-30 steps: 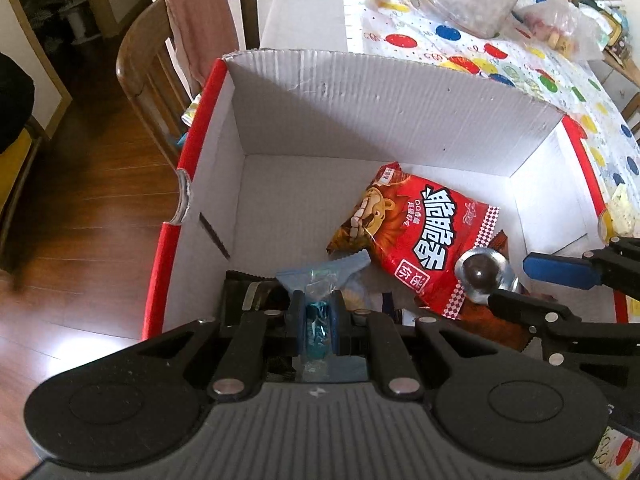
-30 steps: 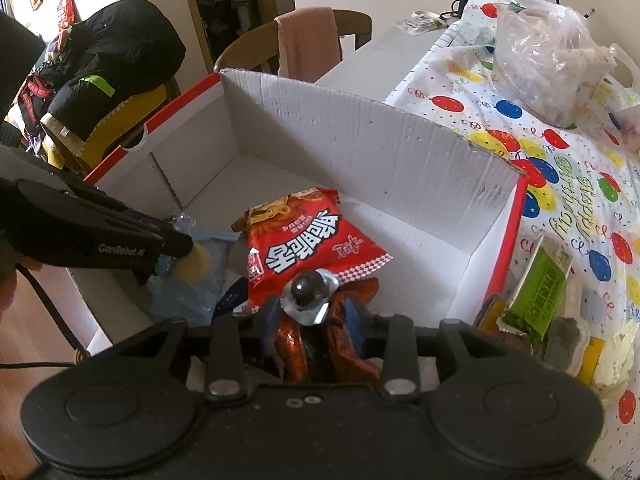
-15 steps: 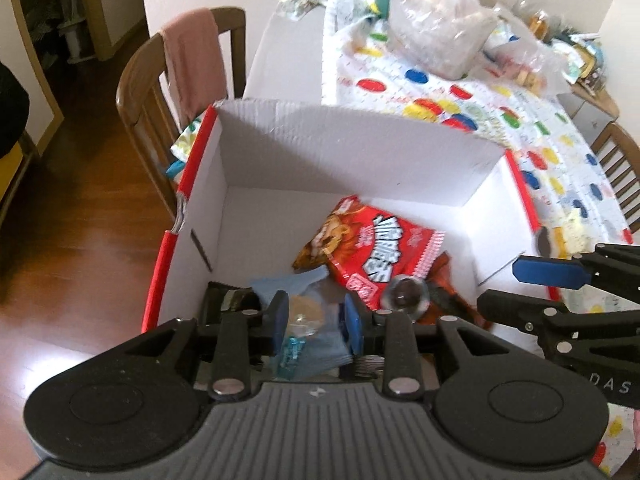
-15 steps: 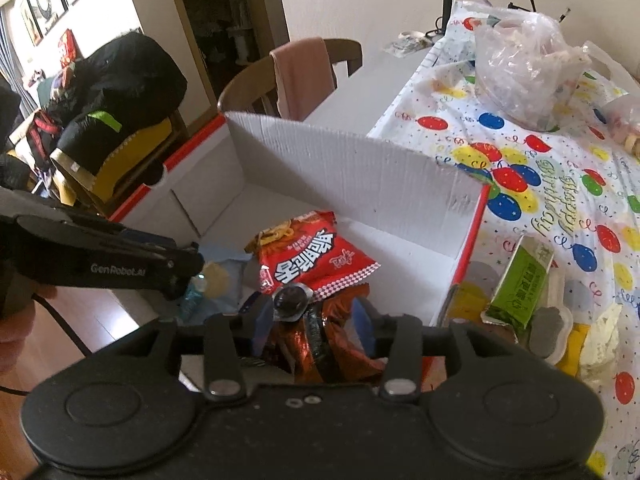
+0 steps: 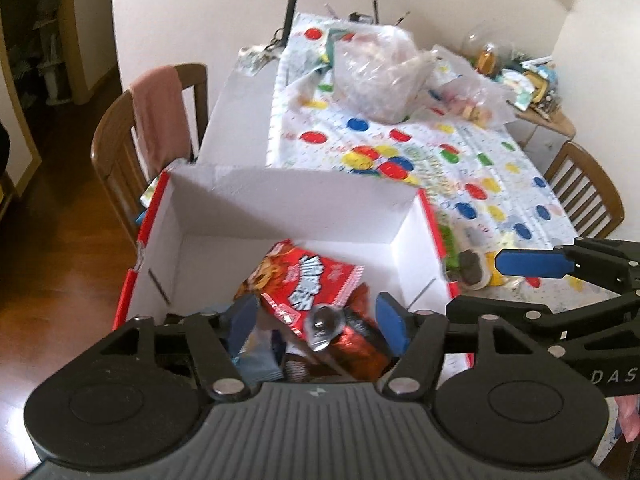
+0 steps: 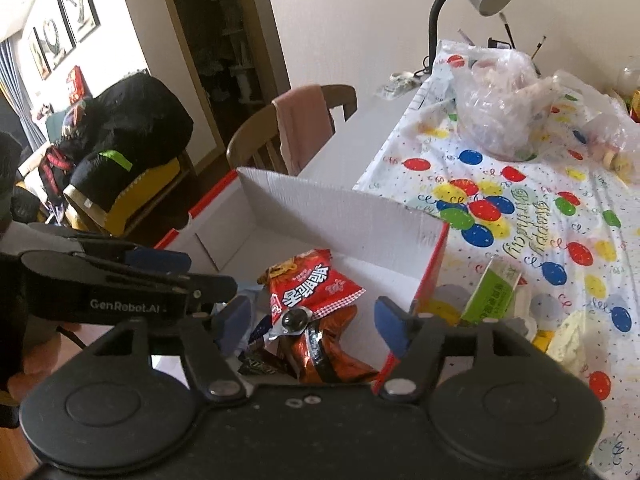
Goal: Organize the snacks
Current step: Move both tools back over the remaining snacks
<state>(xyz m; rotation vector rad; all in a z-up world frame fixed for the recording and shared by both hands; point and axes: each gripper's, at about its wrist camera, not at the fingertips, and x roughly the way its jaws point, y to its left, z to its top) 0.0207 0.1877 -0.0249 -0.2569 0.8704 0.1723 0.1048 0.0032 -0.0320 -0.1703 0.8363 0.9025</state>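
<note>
**Both grippers hang empty over the snack box**

The left gripper (image 5: 316, 320) hovers above the near end of a white cardboard box (image 5: 280, 196) with red edges, its blue-padded fingers spread wide with nothing between them. The right gripper (image 6: 310, 318) is likewise released and empty, poised over the box's near right corner.

Inside the box, a red snack bag (image 5: 308, 284) lies flat on the floor, its long axis running from the near side up toward the far wall. Against its near edge sit a round foil-wrapped sweet (image 5: 323, 326) and a crumpled orange-brown wrapper (image 6: 328, 354); a pale blue packet (image 5: 256, 360) lies in the near left corner, below the left gripper's fingers.

What is left to sort lies outside the box, on the balloon-print tablecloth (image 6: 560, 216). A green packet (image 6: 490, 294) rests just beside the box's right wall, its long axis tilted up toward the far right, with a grey lump (image 5: 468, 266) and some yellow pieces near it. Farther back stands a large clear plastic bag (image 6: 500, 120) of food.

These loose items lie to the right of both tools, and the right gripper appears the nearer. The next move likely calls for it to swing right across the red rim and turn its fingers across the green packet's narrow width. The box wall close beside the packet could crowd the inner finger.
</note>
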